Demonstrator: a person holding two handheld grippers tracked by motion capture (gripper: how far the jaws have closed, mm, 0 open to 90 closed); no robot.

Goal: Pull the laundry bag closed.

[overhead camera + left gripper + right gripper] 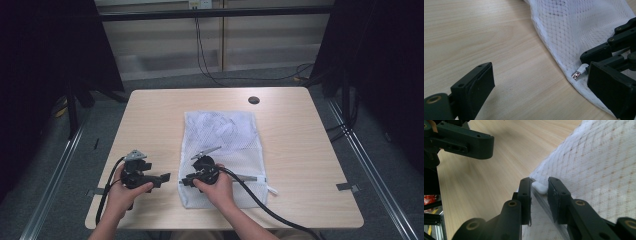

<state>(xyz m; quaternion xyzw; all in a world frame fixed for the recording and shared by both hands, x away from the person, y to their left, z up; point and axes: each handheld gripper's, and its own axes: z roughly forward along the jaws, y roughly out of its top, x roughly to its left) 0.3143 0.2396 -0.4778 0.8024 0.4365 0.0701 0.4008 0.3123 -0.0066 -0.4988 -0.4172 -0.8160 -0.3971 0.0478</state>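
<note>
I see bare wood on both sides of the table (150, 107), widest toward the right edge; a dark round spot (254, 100) sits near the far edge. Grey carpet and cables lie beyond it. A white mesh bag (222, 135) lies mid-table, reaching almost to the near edge. My right gripper (539, 195) rests on the bag's near left corner, jaws narrowed around the white zipper pull (539, 187), pads close beside it but a slim gap shows, so nothing is clamped. My left gripper (162, 178) hovers just left of the bag over bare wood, jaws spread wide, holding nothing
</note>
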